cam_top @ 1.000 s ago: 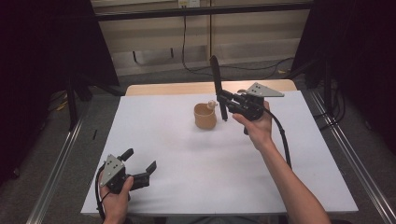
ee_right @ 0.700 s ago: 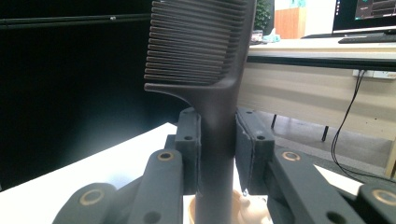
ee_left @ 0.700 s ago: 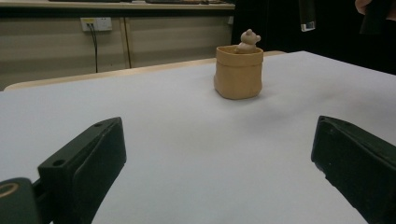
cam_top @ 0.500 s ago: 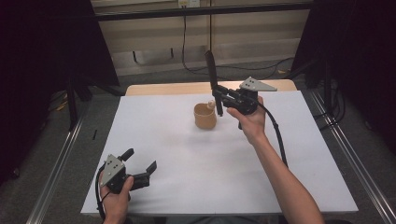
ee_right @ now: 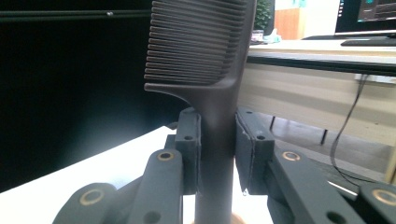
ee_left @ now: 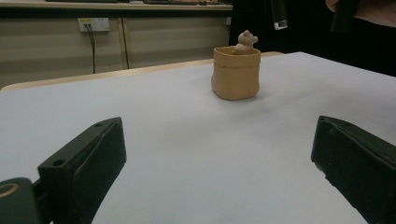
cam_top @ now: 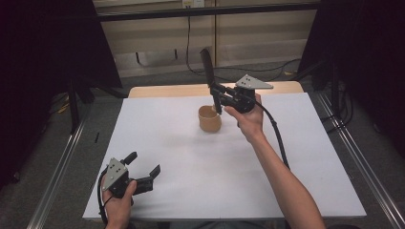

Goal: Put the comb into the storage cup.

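Our right tongs [cam_top: 216,95] clamp a black comb [cam_top: 207,64], which we have swung upright and nearer the tan pot [cam_top: 210,119] on the table [cam_top: 305,157], likely readying to drop it in. Our left tongs [cam_top: 143,167] rest wide open, empty.

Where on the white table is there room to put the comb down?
Lots of room. The white table is bare between the cup and the left tongs, and along the right edge past the arm. It is crowded only around the cup, where the right tongs hold the comb.
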Demonstrator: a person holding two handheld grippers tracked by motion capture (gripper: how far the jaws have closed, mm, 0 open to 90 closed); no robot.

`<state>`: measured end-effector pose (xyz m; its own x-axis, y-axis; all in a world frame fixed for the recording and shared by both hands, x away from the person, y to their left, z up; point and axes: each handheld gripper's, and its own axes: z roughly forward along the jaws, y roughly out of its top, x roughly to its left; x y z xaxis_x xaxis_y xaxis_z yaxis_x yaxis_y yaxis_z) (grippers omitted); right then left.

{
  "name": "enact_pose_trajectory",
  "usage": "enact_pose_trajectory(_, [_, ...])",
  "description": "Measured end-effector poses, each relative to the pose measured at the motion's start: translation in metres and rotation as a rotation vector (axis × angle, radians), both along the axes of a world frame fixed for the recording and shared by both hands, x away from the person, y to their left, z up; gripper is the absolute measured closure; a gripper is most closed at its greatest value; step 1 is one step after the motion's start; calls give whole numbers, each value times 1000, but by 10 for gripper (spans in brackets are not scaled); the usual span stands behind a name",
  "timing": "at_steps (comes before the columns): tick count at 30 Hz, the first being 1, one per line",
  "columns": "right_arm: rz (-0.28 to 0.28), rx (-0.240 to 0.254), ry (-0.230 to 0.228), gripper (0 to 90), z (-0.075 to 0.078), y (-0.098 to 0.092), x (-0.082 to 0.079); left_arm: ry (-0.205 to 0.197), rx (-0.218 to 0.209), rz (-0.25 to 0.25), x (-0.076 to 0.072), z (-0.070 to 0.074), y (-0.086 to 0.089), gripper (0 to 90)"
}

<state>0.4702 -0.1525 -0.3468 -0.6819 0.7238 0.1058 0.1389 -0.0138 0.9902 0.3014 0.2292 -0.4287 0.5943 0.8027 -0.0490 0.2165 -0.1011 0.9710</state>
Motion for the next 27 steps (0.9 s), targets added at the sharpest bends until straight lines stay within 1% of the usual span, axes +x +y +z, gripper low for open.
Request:
enact_pose_trajectory(2, [2,-5,5,724,-1,1,2,2,0,3,0,0,0,33])
enact_pose_trajectory(5, [4,5,3,724,-2,2,5,3,3,4,0,0,0,33])
enact_pose_trajectory(6, [3,1,1,723,-2,3,6,4,-5,5,0,0,-1,33])
enact_pose_trajectory(10, [1,-11,6,723,-3,6,11,4,1,1,0,-1,-1,33])
enact_pose_trajectory(13, [11,-2,7,723,-2,8,14,3,0,-1,0,-1,-1,33])
enact_pose_trajectory(16, [8,-4,6,723,-3,9,17,6,1,-1,1,-1,-1,33])
enact_pose_trajectory(21, [-4,-8,19,723,-8,11,22,3,2,1,1,-1,-1,33])
enact_pose_trajectory(23, [-5,-27,31,723,-11,12,24,6,-5,6,0,-1,-1,33])
enact_pose_trajectory(24, [-10,-30,33,724,-12,12,25,4,-4,7,0,-1,0,33])
enact_pose_trajectory(25, [-12,-30,36,723,-13,11,26,5,6,5,0,-1,1,33])
enact_pose_trajectory(27, [-14,-28,36,724,-15,11,27,5,-2,10,0,-1,0,33])
